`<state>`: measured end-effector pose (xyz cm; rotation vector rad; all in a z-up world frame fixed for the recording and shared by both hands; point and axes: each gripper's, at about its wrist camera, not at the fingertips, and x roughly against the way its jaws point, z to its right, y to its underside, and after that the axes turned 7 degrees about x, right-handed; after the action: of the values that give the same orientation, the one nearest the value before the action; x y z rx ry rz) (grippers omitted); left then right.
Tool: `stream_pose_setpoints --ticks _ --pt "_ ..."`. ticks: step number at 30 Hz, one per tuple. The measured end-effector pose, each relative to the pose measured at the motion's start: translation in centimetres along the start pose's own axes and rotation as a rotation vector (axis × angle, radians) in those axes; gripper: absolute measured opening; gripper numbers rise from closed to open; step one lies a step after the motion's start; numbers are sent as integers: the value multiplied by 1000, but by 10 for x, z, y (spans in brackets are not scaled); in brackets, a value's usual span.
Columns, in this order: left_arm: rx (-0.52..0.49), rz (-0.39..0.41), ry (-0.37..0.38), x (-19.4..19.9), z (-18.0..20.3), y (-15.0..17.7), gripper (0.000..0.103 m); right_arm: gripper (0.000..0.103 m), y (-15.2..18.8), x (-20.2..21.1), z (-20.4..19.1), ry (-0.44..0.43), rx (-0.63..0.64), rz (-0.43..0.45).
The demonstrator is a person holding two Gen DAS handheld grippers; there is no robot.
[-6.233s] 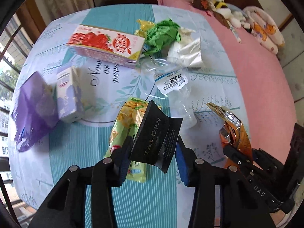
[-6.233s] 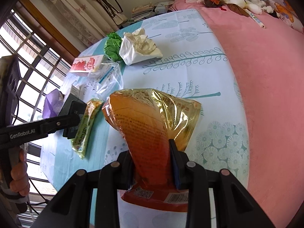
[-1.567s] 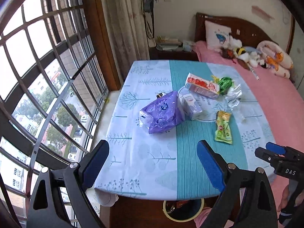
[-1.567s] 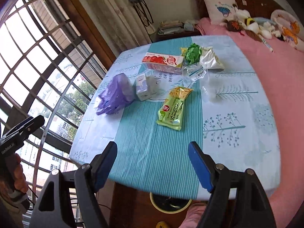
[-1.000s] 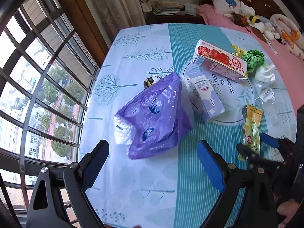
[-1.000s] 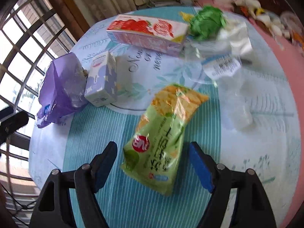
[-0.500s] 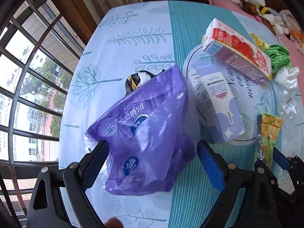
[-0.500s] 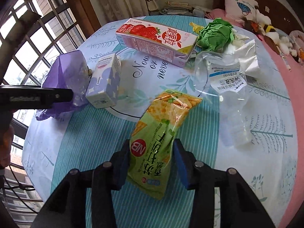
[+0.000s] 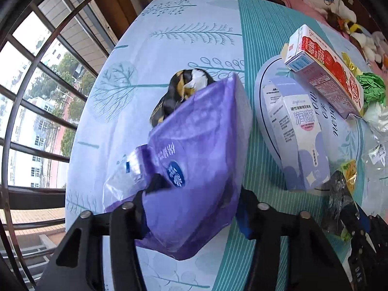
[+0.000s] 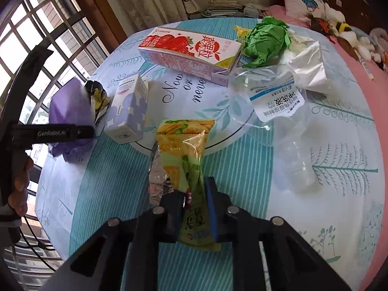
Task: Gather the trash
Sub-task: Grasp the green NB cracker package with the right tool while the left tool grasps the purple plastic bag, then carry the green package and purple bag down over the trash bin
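Observation:
My left gripper has its jaws around the lower end of a purple plastic bag on the table, pressing into its sides. A black and yellow wrapper pokes out beyond the bag. My right gripper is shut on a green and yellow cracker packet, whose near end is pinched between the blue pads. The packet also shows at the right edge of the left wrist view. The purple bag and the left gripper's finger show in the right wrist view.
On the blue tablecloth lie a small lilac carton, a strawberry milk carton, crumpled green paper, a white bag and a clear crushed bottle. A window grille is on the left, a pink bed on the right.
Both grippers came down from above the table. The left one closed in around the purple bag. The right one shut on the cracker packet and crumpled its near end.

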<state>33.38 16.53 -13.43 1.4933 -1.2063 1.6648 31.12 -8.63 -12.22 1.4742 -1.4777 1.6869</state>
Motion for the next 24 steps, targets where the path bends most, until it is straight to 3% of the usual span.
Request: stream_pose_setpoints --ticks 9,24 --pt "40 13 53 31 -24 31 25 10 3 3 4 -31 -45 -11" --pt "18 104 205 137 -39 114 23 10 33 86 -27 -86 -89 74"
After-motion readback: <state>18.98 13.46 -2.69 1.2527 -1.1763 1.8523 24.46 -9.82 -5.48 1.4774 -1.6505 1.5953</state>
